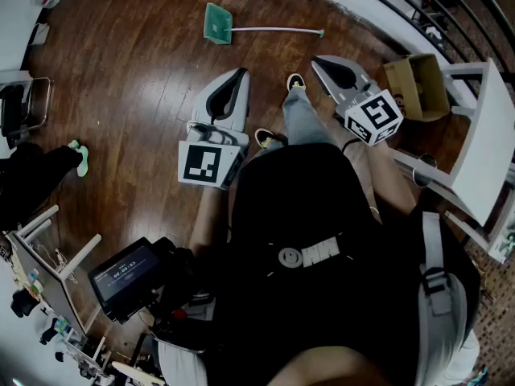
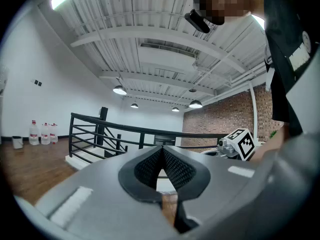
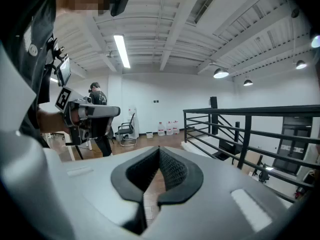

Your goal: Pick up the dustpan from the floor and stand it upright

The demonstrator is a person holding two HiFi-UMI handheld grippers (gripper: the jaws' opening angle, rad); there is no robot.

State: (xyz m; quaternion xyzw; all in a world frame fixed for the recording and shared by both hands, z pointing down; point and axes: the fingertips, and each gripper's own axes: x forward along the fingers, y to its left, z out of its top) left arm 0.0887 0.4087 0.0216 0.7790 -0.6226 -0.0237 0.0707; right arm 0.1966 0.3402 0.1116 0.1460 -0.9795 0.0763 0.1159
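Head view: green plastic dustpan with a long white handle (image 1: 219, 23) lies on the dark wooden plank floor (image 1: 137, 71), upper centre of frame. The pan end is to the left; the handle runs right toward a small green end cap. Nothing touches it.

Left gripper (image 1: 240, 74) sits mid-frame, below the dustpan and well apart from it. In its own view the left gripper (image 2: 162, 150) has its jaws clenched tip to tip with nothing between them; I see only black railing (image 2: 100, 134) and brick wall beyond.

Right gripper (image 1: 319, 61) is right of centre, under the handle's far end and also apart from it. In its own view the right gripper (image 3: 159, 151) has its jaws clenched too, and empty.

Brown cardboard box (image 1: 416, 87) stands open at right, beside a white frame (image 1: 483, 135).
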